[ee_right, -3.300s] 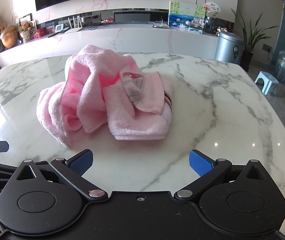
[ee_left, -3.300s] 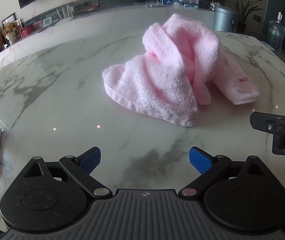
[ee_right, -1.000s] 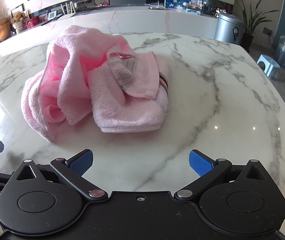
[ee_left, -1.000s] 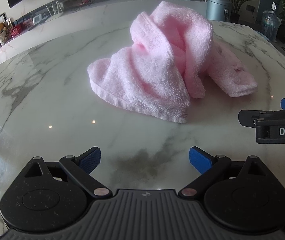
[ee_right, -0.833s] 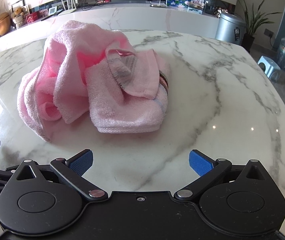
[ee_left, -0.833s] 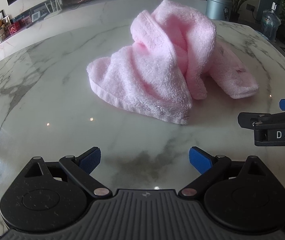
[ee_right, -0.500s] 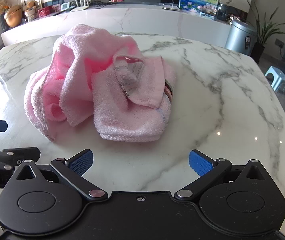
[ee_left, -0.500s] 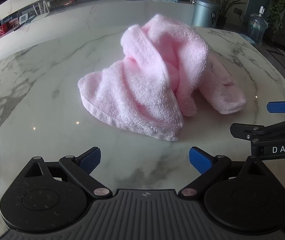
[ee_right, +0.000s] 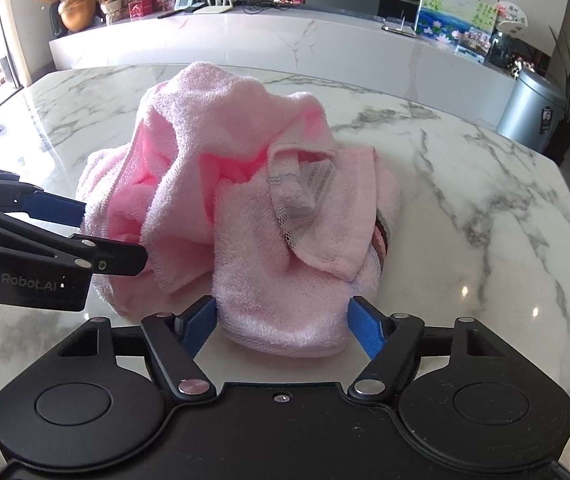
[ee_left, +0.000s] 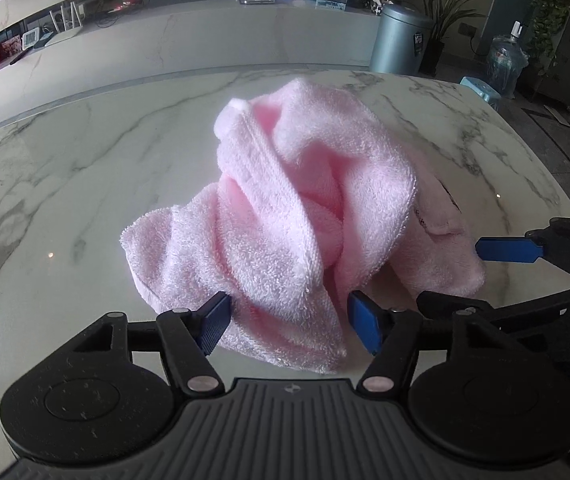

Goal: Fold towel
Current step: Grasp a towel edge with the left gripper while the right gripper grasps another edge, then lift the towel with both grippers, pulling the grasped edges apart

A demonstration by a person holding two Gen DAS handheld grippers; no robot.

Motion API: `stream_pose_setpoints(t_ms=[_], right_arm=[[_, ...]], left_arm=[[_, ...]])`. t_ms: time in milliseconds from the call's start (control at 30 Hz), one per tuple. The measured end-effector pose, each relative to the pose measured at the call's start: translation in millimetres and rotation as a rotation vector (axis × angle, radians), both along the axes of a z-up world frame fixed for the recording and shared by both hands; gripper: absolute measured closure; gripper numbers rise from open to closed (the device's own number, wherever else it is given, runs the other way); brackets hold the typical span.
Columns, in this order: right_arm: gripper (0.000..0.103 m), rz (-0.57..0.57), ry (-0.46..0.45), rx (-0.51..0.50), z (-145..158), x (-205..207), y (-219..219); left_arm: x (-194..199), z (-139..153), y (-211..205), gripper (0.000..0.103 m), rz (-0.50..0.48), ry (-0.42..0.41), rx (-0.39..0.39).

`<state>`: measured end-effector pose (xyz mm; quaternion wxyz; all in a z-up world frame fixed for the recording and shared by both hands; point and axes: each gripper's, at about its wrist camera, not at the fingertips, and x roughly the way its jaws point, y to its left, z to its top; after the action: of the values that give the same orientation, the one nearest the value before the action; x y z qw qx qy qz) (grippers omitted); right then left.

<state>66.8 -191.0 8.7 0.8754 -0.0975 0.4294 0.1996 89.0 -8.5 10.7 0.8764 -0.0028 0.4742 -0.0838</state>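
Towel [ee_right: 245,208] lies crumpled mid-table [ee_right: 465,184]; we judge it soft, light and limp. Bare marble lies from 9 through 12 to 3 o'clock for spreading. Left gripper [ee_left: 291,326] and right gripper [ee_right: 281,326] are spread wide, straddling near folds, clamping nothing. We recommend gripping the hemmed corner [ee_right: 325,256].

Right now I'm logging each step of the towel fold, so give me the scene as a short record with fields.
towel: pink towel, crumpled in a heap, not yet folded
surface: marble table
left gripper: open, fingers either side of the heap's near edge
right gripper: open, fingers straddling the near fold
grasp: none closed yet
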Motion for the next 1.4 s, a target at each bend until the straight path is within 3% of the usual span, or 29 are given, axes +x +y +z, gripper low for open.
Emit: stream_pose_setpoints(t_ms=[33,100,167,267,433,833,1033,1300,1400], right_arm=[[0.053,0.008,0.007,0.003,-0.2,0.7,0.4],[0.076,0.028,0.021,0.007,-0.7,1.3,0.6],[0.087,0.045,0.034,0.008,-0.8,1.5,0.6],[0.093,0.058,0.038,-0.012,2.7,-0.6,-1.5],[0.095,0.049,0.05,-0.108,8.3,-1.4,-21.9],[0.095,-0.126,0.16,-0.205,17.0,3.8,-99.1],[0.094,-0.065,0.244,-0.226,15.8,-2.8,-100.4],[0.057,0.041,0.273,-0.123,47.8,-3.9,-92.7],[0.056,0.086,0.255,-0.145,60.2,1.5,-81.8]], left_arm=[[2.4,-2.2,1.6,0.054,0.009,0.012,-0.004],[4.2,-4.2,5.1,0.06,0.024,0.022,-0.01],[5.1,-5.3,9.1,0.074,0.031,0.031,-0.014],[4.3,-4.6,15.6,0.084,0.01,0.042,-0.014],[2.9,0.7,34.7,0.09,0.001,0.065,0.041],[-14.5,13.7,72.1,0.092,0.026,0.097,0.128],[-20.9,16.2,84.7,0.092,0.027,0.13,0.093],[-21.1,21.9,92.9,0.085,-0.004,0.139,0.043],[-21.4,22.5,97.8,0.084,0.006,0.128,0.032]])
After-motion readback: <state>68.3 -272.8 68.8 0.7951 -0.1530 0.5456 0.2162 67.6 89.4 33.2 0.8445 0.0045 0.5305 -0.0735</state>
